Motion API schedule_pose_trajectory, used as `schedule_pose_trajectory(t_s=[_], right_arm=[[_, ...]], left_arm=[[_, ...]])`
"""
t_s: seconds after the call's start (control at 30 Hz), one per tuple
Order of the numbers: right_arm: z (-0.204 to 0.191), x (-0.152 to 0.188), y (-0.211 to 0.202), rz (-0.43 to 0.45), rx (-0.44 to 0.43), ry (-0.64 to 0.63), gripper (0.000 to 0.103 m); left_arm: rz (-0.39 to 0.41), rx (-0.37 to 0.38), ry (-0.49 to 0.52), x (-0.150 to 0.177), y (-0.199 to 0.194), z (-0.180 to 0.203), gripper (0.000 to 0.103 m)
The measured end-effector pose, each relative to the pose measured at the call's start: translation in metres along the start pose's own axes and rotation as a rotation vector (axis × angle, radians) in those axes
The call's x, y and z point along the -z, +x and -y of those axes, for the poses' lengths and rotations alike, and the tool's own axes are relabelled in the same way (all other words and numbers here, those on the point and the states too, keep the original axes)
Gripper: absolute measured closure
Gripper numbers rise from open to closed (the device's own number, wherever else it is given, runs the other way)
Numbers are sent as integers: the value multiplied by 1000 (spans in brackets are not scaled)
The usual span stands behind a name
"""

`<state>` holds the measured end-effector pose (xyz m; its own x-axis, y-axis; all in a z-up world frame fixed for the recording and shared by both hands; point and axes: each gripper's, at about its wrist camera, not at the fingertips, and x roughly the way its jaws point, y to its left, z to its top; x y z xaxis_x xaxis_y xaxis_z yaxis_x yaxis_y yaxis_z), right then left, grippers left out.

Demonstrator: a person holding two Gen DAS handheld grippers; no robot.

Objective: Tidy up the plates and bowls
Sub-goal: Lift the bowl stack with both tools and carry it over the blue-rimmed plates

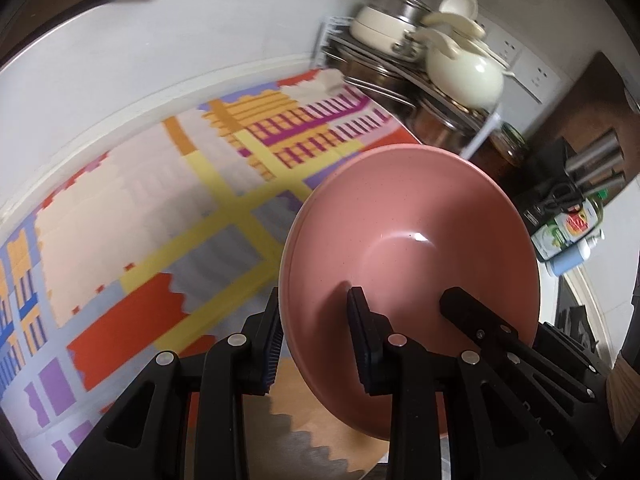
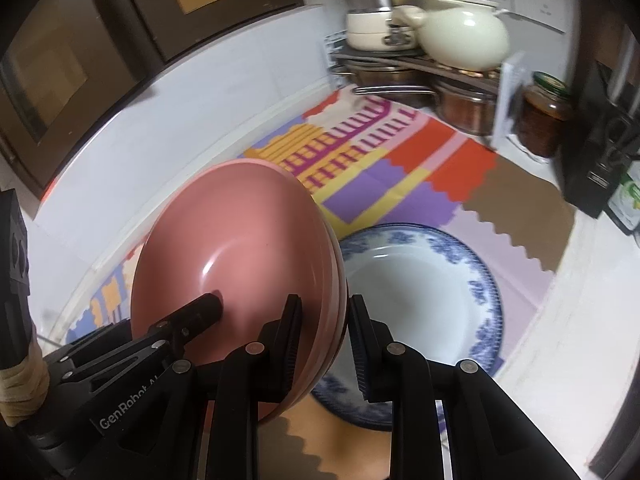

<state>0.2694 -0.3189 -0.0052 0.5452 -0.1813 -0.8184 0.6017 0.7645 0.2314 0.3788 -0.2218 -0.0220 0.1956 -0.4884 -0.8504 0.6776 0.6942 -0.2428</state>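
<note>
Gripping opposite rims, both hand-held grippers, left (image 1: pixel 316 344) and right (image 2: pixel 324 344), hold a glossy pink bowl (image 1: pixel 412 248)

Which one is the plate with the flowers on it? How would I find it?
Start at the colourful patterned mat covering the counter. Near its front edge, just right of the pink bowl that both grippers hold up by its rim, lies the plate. It is the only white dish, with blue flowers printed round its wide rim.

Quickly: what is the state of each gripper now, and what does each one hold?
Left gripper: closed on the rim of the pink bowl.
Right gripper: closed on the opposite rim of the same bowl.
</note>
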Motion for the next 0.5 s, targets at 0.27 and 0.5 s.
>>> schedule_pose_trajectory(t_s=[0.27, 0.5], right_arm=[[43, 7, 1, -17, 39, 50, 78], [70, 14, 11, -50, 42, 78, 78]], left_arm=[[-51, 15, 41, 7, 25, 35, 72], [-86, 3, 47, 12, 43, 50, 72]])
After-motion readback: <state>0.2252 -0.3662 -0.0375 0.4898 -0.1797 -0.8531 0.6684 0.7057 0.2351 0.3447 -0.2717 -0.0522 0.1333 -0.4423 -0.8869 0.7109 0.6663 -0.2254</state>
